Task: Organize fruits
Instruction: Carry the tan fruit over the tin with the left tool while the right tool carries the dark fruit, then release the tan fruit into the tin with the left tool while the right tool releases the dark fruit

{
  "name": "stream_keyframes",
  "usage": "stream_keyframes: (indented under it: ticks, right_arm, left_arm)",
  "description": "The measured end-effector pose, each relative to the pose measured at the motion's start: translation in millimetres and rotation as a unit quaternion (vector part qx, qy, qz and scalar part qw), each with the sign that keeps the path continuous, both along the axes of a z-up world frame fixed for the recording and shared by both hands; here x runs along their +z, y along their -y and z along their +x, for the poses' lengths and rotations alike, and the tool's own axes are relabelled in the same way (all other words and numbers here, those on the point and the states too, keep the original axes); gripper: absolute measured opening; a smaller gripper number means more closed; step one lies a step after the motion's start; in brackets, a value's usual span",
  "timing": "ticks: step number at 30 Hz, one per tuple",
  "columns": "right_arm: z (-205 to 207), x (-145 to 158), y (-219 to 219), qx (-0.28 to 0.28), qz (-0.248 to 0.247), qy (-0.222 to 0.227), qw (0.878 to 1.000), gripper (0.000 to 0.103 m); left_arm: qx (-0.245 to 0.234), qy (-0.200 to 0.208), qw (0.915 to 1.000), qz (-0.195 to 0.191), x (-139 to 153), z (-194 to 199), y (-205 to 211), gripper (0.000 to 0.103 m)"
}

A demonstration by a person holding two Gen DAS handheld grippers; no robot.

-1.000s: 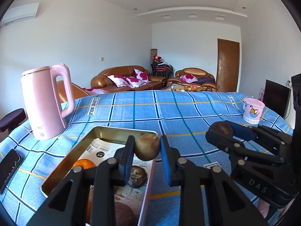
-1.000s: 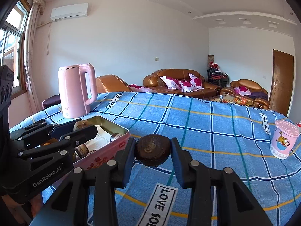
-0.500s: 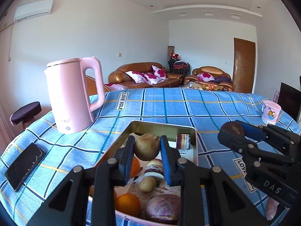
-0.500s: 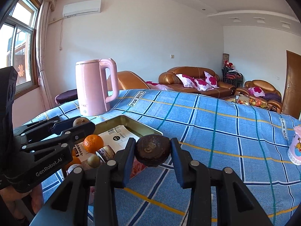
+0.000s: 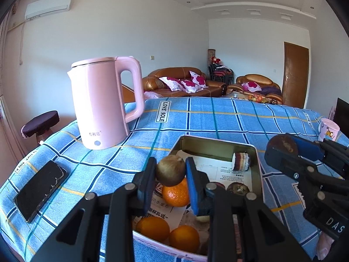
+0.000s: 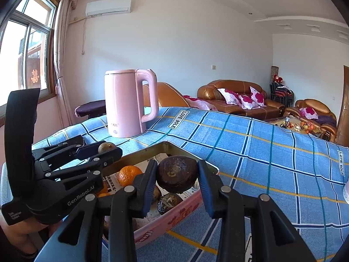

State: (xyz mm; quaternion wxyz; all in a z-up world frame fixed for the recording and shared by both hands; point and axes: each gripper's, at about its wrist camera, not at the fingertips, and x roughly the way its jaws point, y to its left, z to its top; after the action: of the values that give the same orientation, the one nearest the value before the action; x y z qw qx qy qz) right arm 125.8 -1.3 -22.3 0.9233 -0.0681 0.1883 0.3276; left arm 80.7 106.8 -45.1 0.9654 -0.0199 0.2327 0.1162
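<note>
Fruits: the left gripper (image 5: 170, 174) is clamped on a small tan-brown round fruit (image 5: 170, 169), held above the near end of the rectangular metal tin (image 5: 218, 140). The right gripper (image 6: 177, 175) is clamped on a dark brown round fruit (image 6: 177, 174) over the tin's right rim. Oranges (image 5: 176, 193) lie on printed paper inside the tin. The tin rests on a blue plaid tablecloth (image 5: 218, 118), near a pink kettle (image 5: 102, 102); a phone (image 5: 39, 191) lies at left.
</note>
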Motion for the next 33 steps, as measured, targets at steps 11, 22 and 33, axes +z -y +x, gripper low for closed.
stream_keyframes:
  ticks: [11,22,33]
  right_arm:
    - [1,-5,-22,0.017,-0.01,-0.012,1.0,0.04]
    - [19,-28,-31,0.024,-0.026,-0.067,0.997,0.04]
    - [19,-33,-38,0.036,-0.039,-0.085,0.995,0.055]
  left_arm:
    - [0.011,-0.028,0.9995,0.007,-10,7,-13,0.028]
    - [0.006,-0.043,0.999,0.011,-14,10,-12,0.029]
    - [0.01,-0.042,0.999,0.013,-13,8,-10,0.049]
